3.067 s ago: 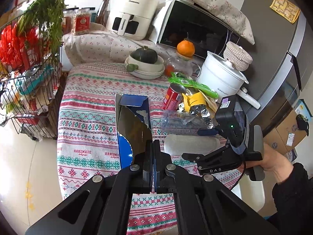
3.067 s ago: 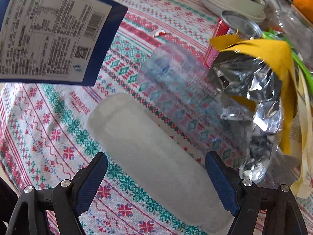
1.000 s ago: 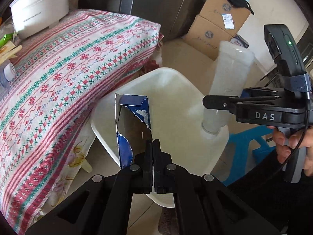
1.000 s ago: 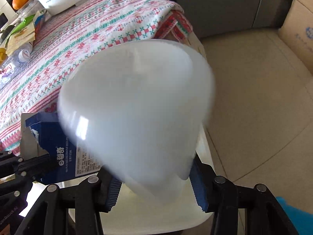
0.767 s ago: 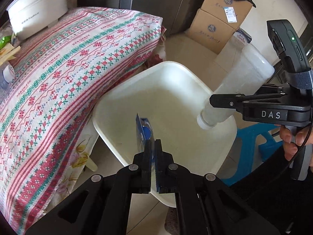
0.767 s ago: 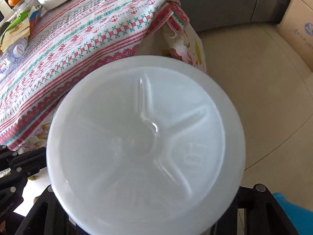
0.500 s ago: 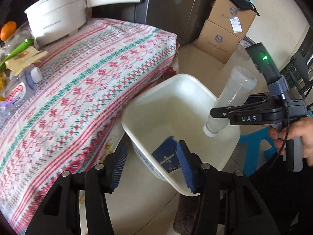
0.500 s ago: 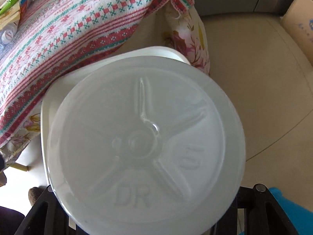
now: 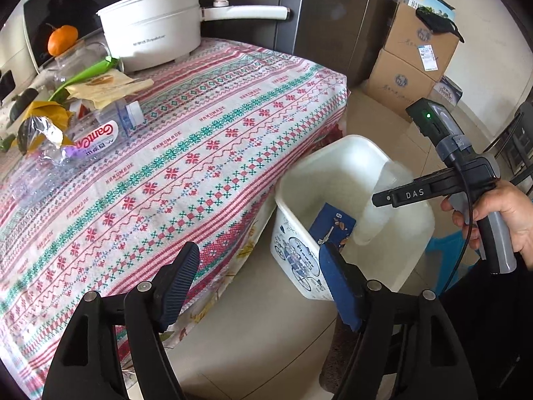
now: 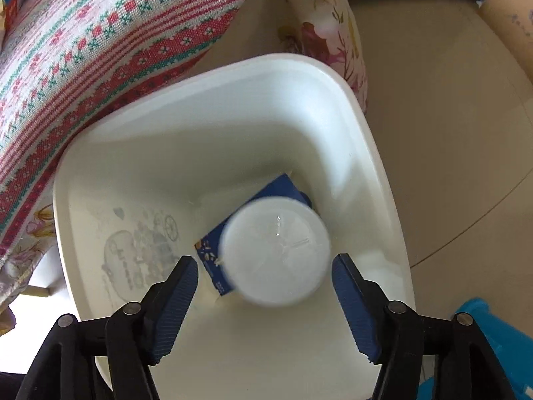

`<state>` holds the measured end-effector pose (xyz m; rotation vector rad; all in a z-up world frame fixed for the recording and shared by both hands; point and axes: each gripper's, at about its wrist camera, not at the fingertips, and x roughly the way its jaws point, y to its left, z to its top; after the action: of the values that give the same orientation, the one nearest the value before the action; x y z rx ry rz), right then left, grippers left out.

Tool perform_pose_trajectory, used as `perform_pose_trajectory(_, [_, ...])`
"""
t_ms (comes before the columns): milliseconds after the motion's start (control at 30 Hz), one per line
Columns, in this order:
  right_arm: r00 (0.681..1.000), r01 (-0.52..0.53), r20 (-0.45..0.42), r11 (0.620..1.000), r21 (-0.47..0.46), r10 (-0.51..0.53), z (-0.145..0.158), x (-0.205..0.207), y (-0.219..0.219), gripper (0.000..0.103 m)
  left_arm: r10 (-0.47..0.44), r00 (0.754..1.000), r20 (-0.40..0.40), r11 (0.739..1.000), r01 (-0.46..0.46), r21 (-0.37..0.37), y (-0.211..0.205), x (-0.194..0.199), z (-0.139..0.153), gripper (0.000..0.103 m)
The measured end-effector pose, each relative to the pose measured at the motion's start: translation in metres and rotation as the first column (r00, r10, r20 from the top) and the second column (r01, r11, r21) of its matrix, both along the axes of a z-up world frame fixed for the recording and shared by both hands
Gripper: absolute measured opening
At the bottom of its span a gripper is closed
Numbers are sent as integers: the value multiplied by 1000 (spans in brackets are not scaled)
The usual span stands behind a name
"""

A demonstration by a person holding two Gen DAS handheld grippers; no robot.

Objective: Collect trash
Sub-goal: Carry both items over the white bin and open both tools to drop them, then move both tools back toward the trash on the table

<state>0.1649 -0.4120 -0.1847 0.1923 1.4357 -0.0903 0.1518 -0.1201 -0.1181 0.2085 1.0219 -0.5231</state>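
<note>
Bottle (image 10: 276,253) dropped into bin (image 10: 373,153), right hand-held gripper (image 10: 265,286) spread; carton (image 10: 263,196) beneath

Both views are bright with soft daylight and carry strong fisheye bending, with black vignette at the corners. In the left wrist view the floor (image 9: 396,123) washes pale toward 2 o'clock, while the dark fridge (image 9: 333,16) at 12 o'clock shows dull reflections. In the right wrist view the white bottle (image 10: 276,250) is smeared by motion blur, its edges soft, and the bin (image 10: 373,153) wall glares at 3 o'clock. Shadows are faint.
</note>
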Motion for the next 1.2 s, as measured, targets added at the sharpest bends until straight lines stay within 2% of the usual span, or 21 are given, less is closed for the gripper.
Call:
perform_pose_trajectory(267, [997, 11, 82, 999, 33, -14, 28, -7, 8, 72, 26, 999, 20, 1000, -26, -12, 14, -1, 7, 80])
perform_pose_trajectory(400, [987, 3, 161, 998, 56, -12, 56, -15, 22, 73, 36, 999, 34, 999, -35, -16, 19, -1, 11, 81])
perform_pose_trajectory(567, [965, -26, 263, 998, 50, 12, 87, -18, 34, 79, 63, 996, 56, 998, -62, -25, 36, 2, 20, 81])
perform_pose_trajectory(733, [954, -41, 298, 999, 35, 29, 86, -8, 61, 79, 140, 989, 43, 989, -138, -48, 67, 16, 24, 81])
perform_pose_trajectory(1033, [939, -144, 316, 990, 13, 132, 94, 18, 103, 80, 325, 946, -1, 943, -324, -80, 139, 66, 33, 81])
perform_pose_trajectory(1200, [926, -202, 322, 979, -22, 198, 96, 32, 127, 80, 433, 902, 10, 890, -425, -163, 181, 107, 45, 81])
